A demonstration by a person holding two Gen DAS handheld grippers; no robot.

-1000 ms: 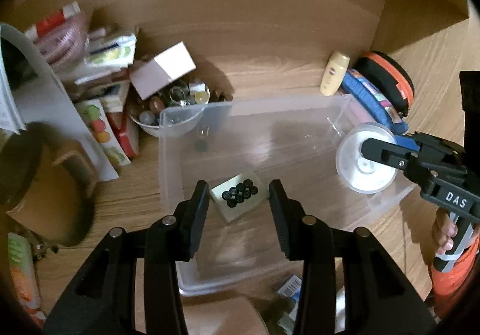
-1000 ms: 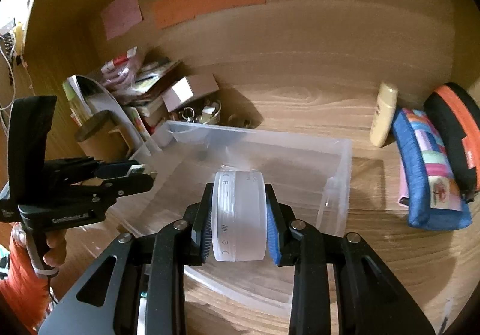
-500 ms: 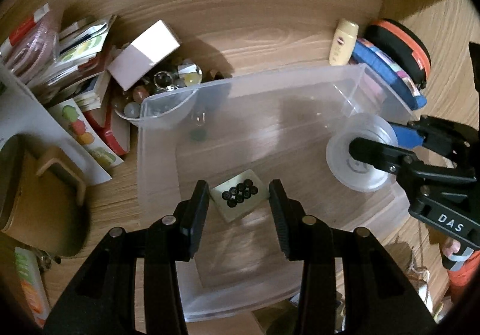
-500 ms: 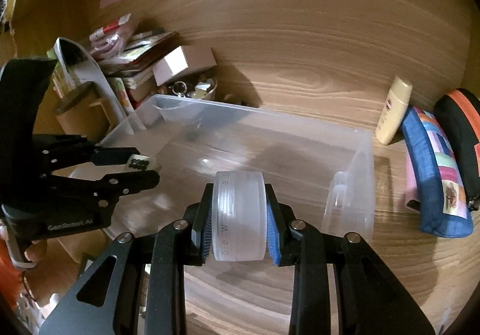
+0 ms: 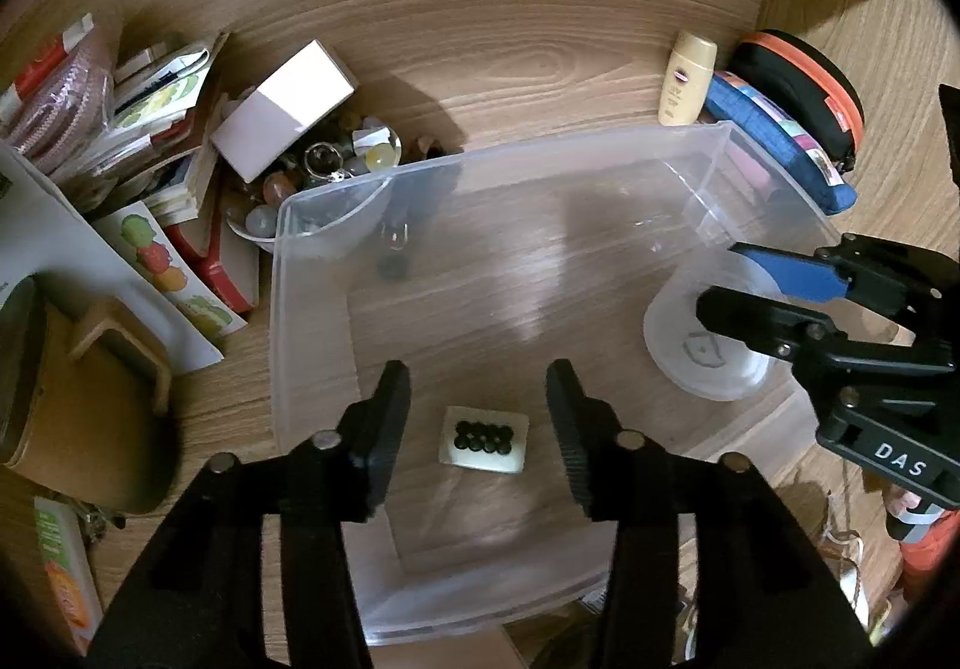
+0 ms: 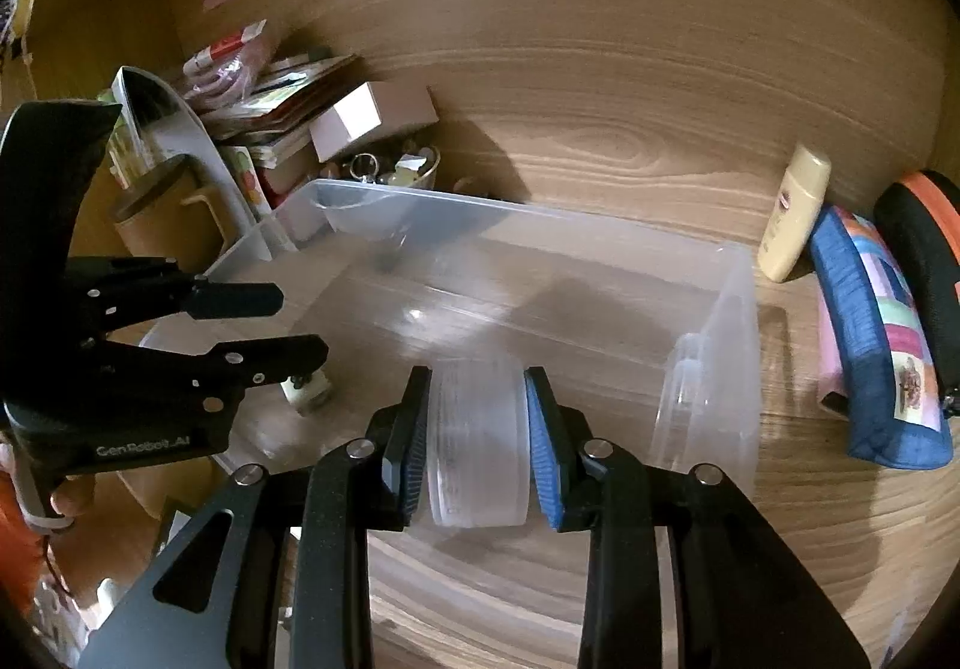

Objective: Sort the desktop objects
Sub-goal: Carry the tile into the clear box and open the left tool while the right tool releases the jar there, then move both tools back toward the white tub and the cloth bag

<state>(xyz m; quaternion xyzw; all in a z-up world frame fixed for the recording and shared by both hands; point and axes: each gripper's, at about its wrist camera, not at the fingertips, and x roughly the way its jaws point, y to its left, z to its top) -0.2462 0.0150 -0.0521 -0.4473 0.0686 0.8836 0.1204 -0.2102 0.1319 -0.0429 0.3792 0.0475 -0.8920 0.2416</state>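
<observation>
A clear plastic bin (image 5: 277, 309) (image 6: 540, 216) stands on the wooden desk. On its floor lies a small pale tile with black dots (image 5: 485, 438) (image 6: 306, 390). My left gripper (image 5: 477, 399) (image 6: 300, 326) hangs over the tile, its jaws opening, and the pads do not touch it. My right gripper (image 6: 477, 375) (image 5: 720, 276) is shut on a round translucent jar (image 6: 479, 447) (image 5: 708, 351), held low inside the bin near its right end.
Behind the bin stand a cream bottle (image 5: 687, 78), a blue patchwork pouch (image 5: 780, 147) and a black-and-orange case (image 5: 798, 81). At the left are a white box (image 5: 282, 108), a bowl of trinkets (image 5: 324, 165), stacked booklets (image 5: 162, 99) and a brown mug (image 5: 60, 399).
The left jaws have spread and the dotted tile has dropped from between them onto the bin floor. Both grippers sank lower into the bin, then held still.
</observation>
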